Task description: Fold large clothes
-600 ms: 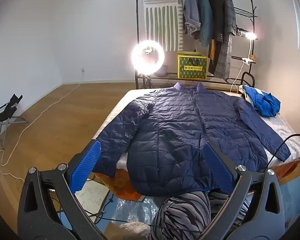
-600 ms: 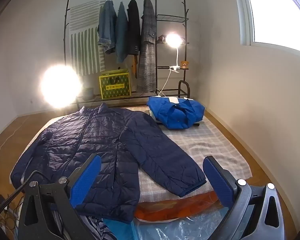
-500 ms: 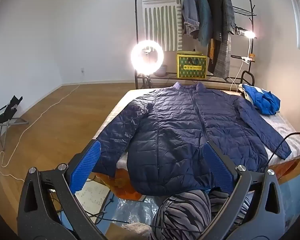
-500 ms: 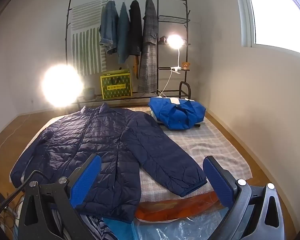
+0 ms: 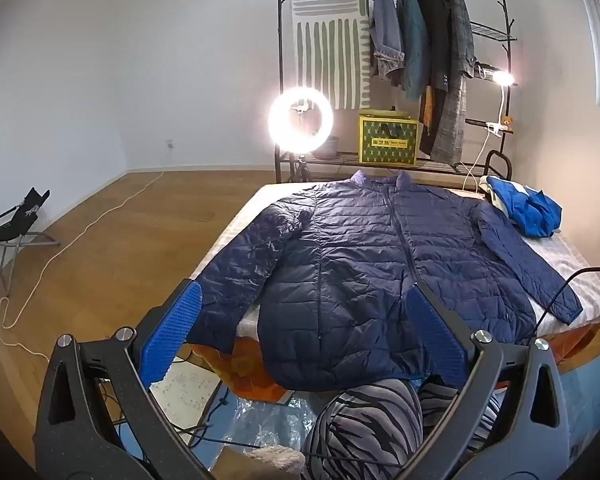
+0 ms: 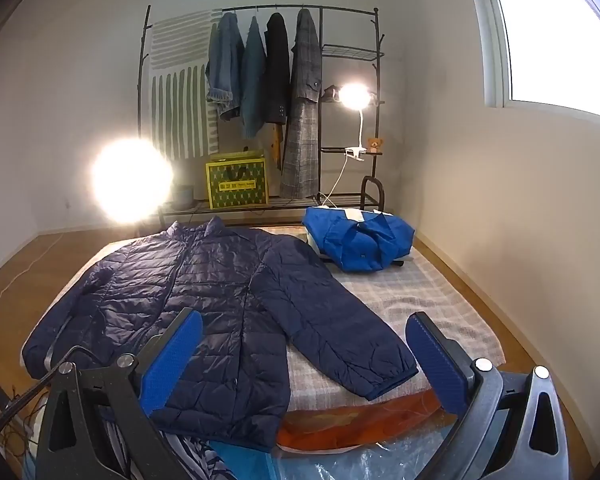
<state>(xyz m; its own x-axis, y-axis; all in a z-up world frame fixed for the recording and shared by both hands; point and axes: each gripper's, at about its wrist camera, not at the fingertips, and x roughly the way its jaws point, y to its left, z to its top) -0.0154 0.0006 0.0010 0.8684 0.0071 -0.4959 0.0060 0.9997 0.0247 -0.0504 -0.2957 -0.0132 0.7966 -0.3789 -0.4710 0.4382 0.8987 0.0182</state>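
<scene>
Navy puffer jacket [image 5: 380, 264] spread flat on bed [image 6: 432, 300], hem overhanging near edge. Left claw [image 5: 304, 334] and right claw [image 6: 304, 360] spread wide, empty. Risk: slick quilted shell slipping off during pinch.

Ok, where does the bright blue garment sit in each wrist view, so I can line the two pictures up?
Left wrist view: the bright blue garment lies at the right edge, on the bed's far right corner, beyond the navy jacket's sleeve.
Right wrist view: the garment sits just right of centre, beyond the jacket.
Shared landmark: the yellow-green box on the clothes rack's bottom shelf.
</scene>
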